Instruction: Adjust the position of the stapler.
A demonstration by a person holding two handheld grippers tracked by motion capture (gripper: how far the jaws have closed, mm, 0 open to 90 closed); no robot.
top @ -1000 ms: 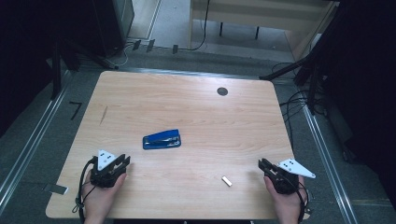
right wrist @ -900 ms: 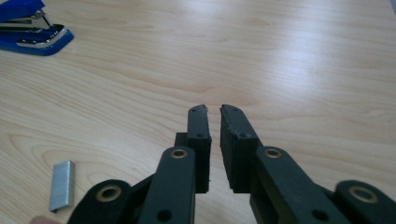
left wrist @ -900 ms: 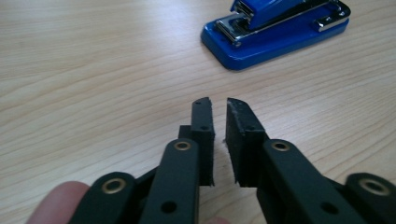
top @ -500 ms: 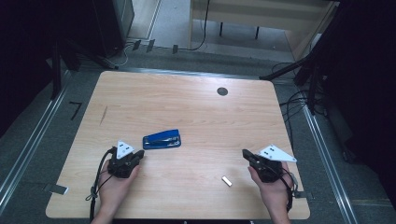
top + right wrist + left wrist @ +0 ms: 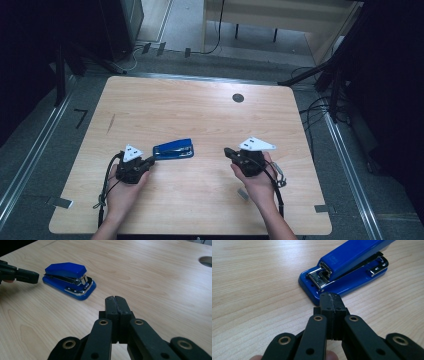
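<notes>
Both tongs have just closed empty and moved in: left tongs point(image 5: 150, 161) nearly touch the stapler point(image 5: 173, 149), right tongs point(image 5: 228, 151) approach from three o'clock.

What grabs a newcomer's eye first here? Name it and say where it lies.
The blue stapler stands out, lying left of centre on the pale wooden table. The left gripper, jaws shut, points at its near end without visibly touching it. The right gripper, also shut, hovers farther off.
</notes>
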